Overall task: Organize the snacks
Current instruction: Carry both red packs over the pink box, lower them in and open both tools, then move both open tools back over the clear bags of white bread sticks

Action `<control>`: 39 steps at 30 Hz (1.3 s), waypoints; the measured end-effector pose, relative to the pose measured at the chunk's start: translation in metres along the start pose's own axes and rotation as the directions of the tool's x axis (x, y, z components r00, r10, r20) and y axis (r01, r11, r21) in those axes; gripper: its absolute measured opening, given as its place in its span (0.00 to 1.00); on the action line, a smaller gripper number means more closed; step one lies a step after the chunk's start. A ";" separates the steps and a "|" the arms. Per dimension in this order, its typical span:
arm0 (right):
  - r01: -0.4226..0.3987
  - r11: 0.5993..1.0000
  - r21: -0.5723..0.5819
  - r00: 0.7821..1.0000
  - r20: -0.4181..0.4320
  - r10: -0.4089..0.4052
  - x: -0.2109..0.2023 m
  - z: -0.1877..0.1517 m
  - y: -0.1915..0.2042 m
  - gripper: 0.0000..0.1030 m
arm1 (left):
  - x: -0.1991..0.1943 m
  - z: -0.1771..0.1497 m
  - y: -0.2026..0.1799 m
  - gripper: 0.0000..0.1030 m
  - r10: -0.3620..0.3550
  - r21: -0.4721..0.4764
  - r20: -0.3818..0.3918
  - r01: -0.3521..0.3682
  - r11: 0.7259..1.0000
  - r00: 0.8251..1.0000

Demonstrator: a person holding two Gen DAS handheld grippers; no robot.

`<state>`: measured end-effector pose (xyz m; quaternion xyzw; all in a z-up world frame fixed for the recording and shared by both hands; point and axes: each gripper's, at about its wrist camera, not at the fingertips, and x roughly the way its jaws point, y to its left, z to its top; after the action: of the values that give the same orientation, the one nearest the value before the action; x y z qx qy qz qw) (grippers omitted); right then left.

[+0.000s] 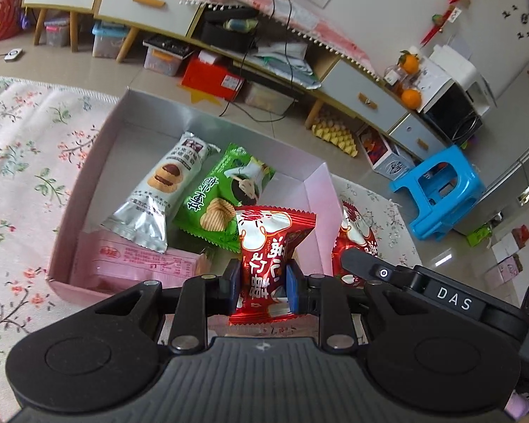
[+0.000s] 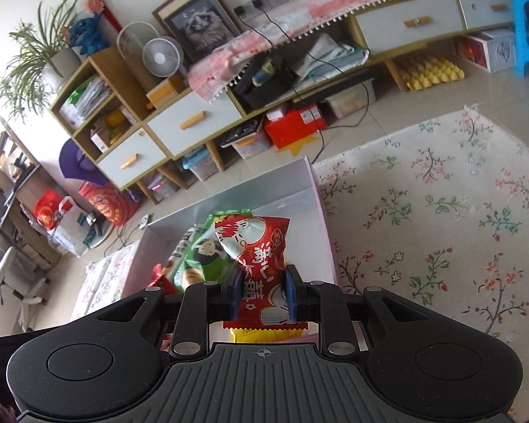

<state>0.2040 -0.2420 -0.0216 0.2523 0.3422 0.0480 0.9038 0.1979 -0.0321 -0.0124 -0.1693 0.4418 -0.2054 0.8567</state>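
Holding a glossy red foil snack packet (image 1: pixel 264 264) between narrowed blue pads, the left gripper (image 1: pixel 263 283) is hovering above the near right corner of the shallow pink-walled cardboard box (image 1: pixel 88 176); the packet's long axis is running forward along the fingers, its crimped top pointing toward the box's interior. The right gripper (image 2: pixel 263 290) is likewise clamping a second red foil packet (image 2: pixel 261 257) of the same print, its far end hanging over the box's open well in the right wrist view, with a yellow packet edge (image 2: pixel 264 335) showing just beneath its near end. In the left wrist view that second packet and the right gripper's finger are appearing just outside the box's right wall, so the two tools are sitting side by side, separated by that wall.

Already lying inside the box are a silver cookie pouch (image 1: pixel 155 194), a green potato-chip bag (image 1: pixel 225 197) and a pink wafer pack (image 1: pixel 137 261), all resting on the box floor over a floral tablecloth (image 1: pixel 28 162).

The free floor appears to lie ahead and left of the left-hand packet, toward the far wall; the left gripper seems nearer to it, so its release would probably need only a short forward carry.
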 end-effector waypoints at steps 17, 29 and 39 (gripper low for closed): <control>0.035 0.999 -0.022 0.999 -0.019 -0.035 0.007 -0.002 0.001 0.24 | 0.014 -0.006 -0.003 0.22 0.088 0.057 0.015 -0.088 0.994 0.996; 0.013 0.999 0.030 1.000 -0.009 -0.012 -0.006 0.005 -0.008 0.39 | 0.009 -0.009 -0.012 0.43 0.133 0.096 0.026 -0.135 0.986 0.991; 0.006 1.000 -0.007 1.000 0.014 -0.006 -0.044 0.011 -0.006 0.62 | -0.021 -0.014 -0.029 0.66 0.127 0.144 0.053 -0.133 0.981 0.990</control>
<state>0.1769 -0.2633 0.0086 0.2482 0.3364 0.0449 0.9073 0.1689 -0.0480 0.0079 -0.0807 0.4170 -0.1772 0.8878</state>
